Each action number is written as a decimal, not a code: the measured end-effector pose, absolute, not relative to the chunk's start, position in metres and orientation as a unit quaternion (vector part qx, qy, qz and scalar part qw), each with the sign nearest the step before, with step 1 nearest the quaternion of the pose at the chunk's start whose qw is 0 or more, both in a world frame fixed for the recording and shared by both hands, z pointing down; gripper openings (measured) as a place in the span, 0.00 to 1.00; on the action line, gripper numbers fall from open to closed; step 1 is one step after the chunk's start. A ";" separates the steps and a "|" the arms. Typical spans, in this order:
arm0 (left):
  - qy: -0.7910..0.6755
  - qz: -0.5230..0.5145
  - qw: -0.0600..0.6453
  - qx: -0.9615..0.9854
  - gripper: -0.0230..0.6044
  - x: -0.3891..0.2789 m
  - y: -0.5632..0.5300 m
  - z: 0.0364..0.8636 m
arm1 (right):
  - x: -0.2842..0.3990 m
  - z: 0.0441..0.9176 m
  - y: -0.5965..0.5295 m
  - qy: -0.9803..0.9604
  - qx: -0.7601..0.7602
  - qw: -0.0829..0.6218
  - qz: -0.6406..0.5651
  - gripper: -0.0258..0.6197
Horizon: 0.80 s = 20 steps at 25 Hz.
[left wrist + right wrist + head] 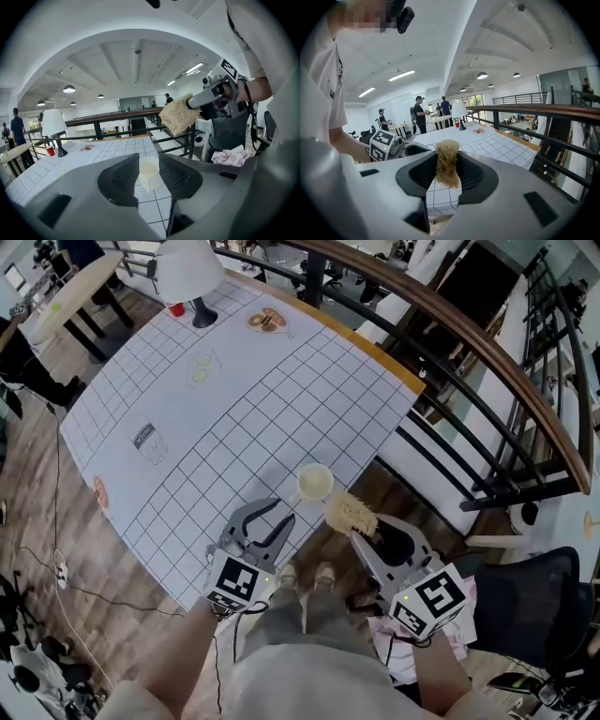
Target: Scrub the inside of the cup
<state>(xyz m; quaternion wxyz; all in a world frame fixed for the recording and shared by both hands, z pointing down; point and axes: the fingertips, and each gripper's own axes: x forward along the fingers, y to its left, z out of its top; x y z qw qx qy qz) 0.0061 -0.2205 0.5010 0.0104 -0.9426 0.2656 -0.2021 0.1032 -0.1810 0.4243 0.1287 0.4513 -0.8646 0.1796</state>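
Note:
A small cream cup (314, 482) stands upright on the white gridded table (234, 409), close to its near edge. My left gripper (272, 515) sits just in front of the cup with its jaws open and nothing pressed between them. In the left gripper view the cup (149, 172) shows through the gap, a little beyond the fingertips. My right gripper (364, 532) is shut on a tan fibrous scrub pad (350, 512), held above the table edge to the right of the cup. In the right gripper view the pad (447, 161) stands pinched between the jaws.
A white lamp (187, 273) and a red cup (176, 308) stand at the table's far end. A wooden-topped black railing (487, 362) runs along the table's right side. A pink checked cloth (398, 652) lies below my right gripper. People stand at distant tables (419, 115).

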 end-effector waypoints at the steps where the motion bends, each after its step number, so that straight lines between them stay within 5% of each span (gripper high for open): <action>1: 0.265 -0.209 0.007 -0.941 0.23 0.007 -0.222 0.510 | 0.104 0.430 -0.185 -0.864 0.451 0.131 0.181 0.22; 20: 0.234 -0.288 -0.037 -0.928 0.18 0.032 -0.254 0.629 | 0.116 0.494 -0.232 -0.854 0.443 0.167 0.217 0.22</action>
